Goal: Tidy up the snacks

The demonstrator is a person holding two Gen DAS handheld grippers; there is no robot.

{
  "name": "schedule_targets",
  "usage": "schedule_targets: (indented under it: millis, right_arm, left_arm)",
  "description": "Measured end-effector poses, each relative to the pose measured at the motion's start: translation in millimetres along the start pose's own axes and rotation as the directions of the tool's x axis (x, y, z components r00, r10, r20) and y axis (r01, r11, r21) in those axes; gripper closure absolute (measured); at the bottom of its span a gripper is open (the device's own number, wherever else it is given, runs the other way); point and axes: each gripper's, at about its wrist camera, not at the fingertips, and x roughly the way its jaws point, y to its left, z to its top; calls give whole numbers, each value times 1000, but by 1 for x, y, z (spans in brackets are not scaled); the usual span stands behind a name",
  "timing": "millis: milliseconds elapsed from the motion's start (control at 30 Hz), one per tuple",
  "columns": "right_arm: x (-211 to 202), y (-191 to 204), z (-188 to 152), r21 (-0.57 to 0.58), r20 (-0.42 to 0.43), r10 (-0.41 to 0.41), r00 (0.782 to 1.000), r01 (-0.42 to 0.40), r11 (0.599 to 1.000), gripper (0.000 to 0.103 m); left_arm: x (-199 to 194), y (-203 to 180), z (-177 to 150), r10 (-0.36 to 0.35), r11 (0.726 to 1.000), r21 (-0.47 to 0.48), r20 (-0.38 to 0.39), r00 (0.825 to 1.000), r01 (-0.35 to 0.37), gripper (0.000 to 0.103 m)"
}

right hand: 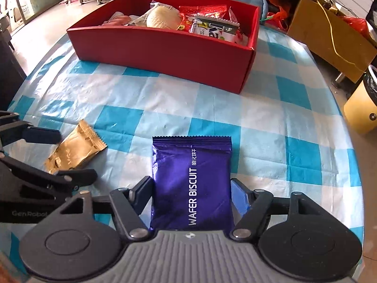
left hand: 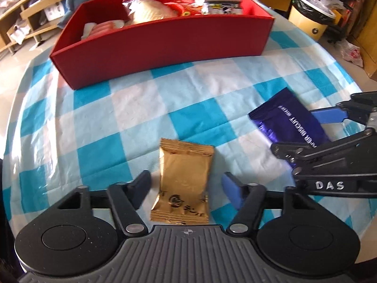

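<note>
A gold snack packet (left hand: 183, 184) lies flat on the checked tablecloth between the fingers of my left gripper (left hand: 186, 188), which is open with a gap on each side of it. A purple wafer biscuit packet (right hand: 192, 184) lies flat between the fingers of my right gripper (right hand: 192, 193), which is open and close around it. The purple packet (left hand: 289, 120) and right gripper (left hand: 308, 132) show at the right of the left wrist view; the gold packet (right hand: 75, 151) and left gripper (right hand: 59, 155) show at the left of the right wrist view.
A red open box (left hand: 165, 40) holding several snacks stands at the far side of the table; it also shows in the right wrist view (right hand: 165, 52). A bin (left hand: 311, 11) stands on the floor past the table's right edge. Shelves stand far left.
</note>
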Motion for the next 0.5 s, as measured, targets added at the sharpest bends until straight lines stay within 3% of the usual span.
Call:
schedule_targets:
  millis: [67, 167, 500]
  right_arm:
    - [-2, 3, -2, -14, -2, -1, 1000, 1, 1000, 38]
    - [-4, 5, -5, -19, -4, 2, 1000, -2, 1000, 39]
    - [-10, 10, -16, -8, -11, 0, 1000, 0, 1000, 39]
  left_arm:
    - [-1, -2, -1, 4, 1000, 15, 7, 1000, -4, 38]
    - [-3, -4, -2, -1, 1000, 24, 13, 1000, 1, 53]
    - [-6, -1, -6, -8, 1000, 21, 14, 1000, 8, 57]
